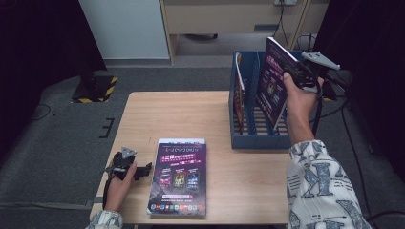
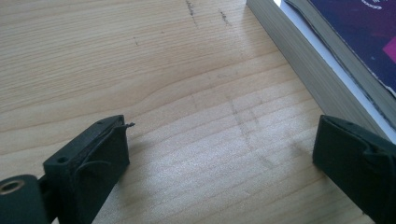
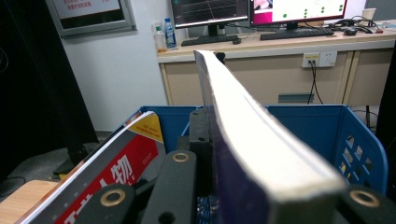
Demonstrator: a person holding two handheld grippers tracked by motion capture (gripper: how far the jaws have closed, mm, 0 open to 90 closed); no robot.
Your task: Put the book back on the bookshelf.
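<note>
Holding a purple book (image 1: 273, 78) clamped between its jaws, the right claw (image 1: 295, 72) keeps it tilted above the blue rack (image 1: 260, 141), not yet lowered into a slot. A red book (image 1: 239, 90) already stands in the rack beside it. Another purple book (image 1: 178, 177) lies flat on the desk (image 1: 191, 114), just beside the left claw (image 1: 138, 171), whose jaws stand apart and empty. The rack's bottom under the held book is hidden.

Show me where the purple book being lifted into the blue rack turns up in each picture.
High view: the purple book stands tilted at upper right, clamped by the right tool above the blue rack.
Right gripper view: its pale page edge runs up the middle from between the jaws.
Left gripper view: a different book lies flat here.
Shared landmark: the blue rack.
</note>
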